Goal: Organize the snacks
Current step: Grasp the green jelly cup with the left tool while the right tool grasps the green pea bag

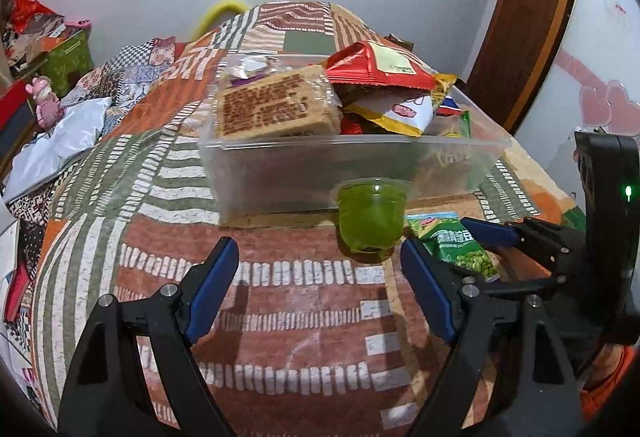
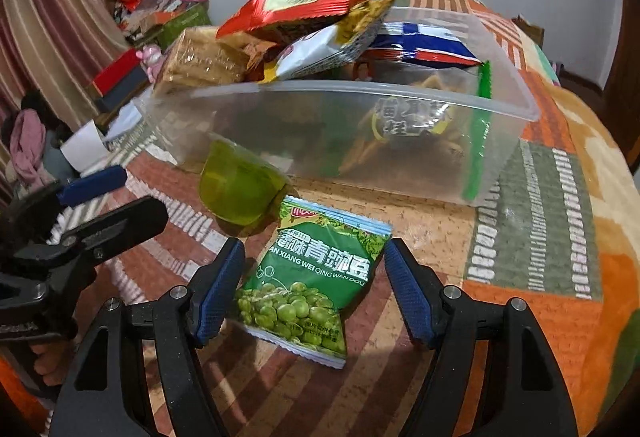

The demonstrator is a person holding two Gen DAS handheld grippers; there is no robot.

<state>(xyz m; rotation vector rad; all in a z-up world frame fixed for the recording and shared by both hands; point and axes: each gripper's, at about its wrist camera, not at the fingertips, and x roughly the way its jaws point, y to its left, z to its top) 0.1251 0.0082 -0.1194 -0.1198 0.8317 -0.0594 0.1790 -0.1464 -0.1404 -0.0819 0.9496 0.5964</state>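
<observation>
Now the right gripper (image 2: 314, 287) straddles the pea packet (image 2: 310, 283) with jaws released, while the left gripper (image 1: 320, 291), also unclenched, faces the jelly cup (image 1: 371, 215).

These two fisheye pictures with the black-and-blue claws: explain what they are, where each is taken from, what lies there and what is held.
No robot here: a person carries a pair of hand-held tongs in each hand, with a camera looking along its fingers. One picture looks out from the left tongs, the other from the right tongs. Both stand open and hold nothing. On a patchwork blanket sits a clear plastic box piled with snack packets. In front of it are a green jelly cup and a green pea packet, which lies between the right tongs' fingers, apparently ungripped. The left tongs point at bare blanket, the cup just ahead.
</observation>
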